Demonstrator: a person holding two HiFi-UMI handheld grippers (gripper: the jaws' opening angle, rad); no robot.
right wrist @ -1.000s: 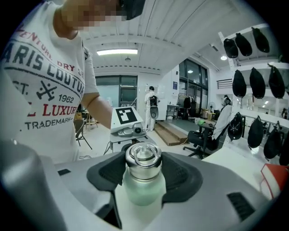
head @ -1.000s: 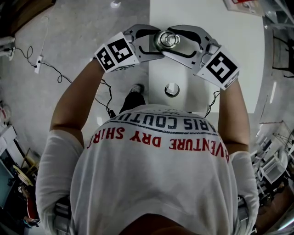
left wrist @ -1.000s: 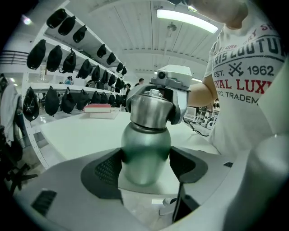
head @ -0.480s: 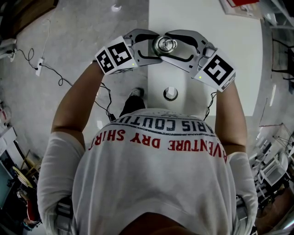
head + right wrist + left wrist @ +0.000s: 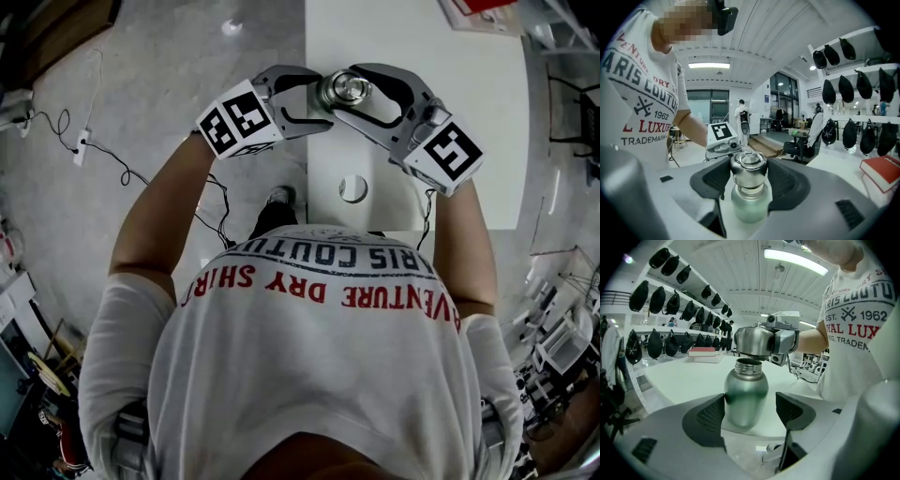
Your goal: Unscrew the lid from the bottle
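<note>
Bottle point(image 5: 746, 397) open-mouthed, lid point(image 5: 753, 341) just above, apart.

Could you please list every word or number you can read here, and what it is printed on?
"EST. 1962": T-shirt, chest.
"TRADEMARK": same T-shirt.
"ARIS COUTU": same T-shirt, cut off.
"DRY SHIR": T-shirt, red, upside down in head view.
Red book: cover too blurred.
Marker cubes: patterns, no words.

Noted steel bottle point(image 5: 746, 397) upright on white table point(image 5: 469, 141), toward twelve o'clock in head view, mouth open, threads bare. Noted domed steel lid point(image 5: 752, 341) off, level, just above the mouth at bottle's twelve o'clock.
</note>
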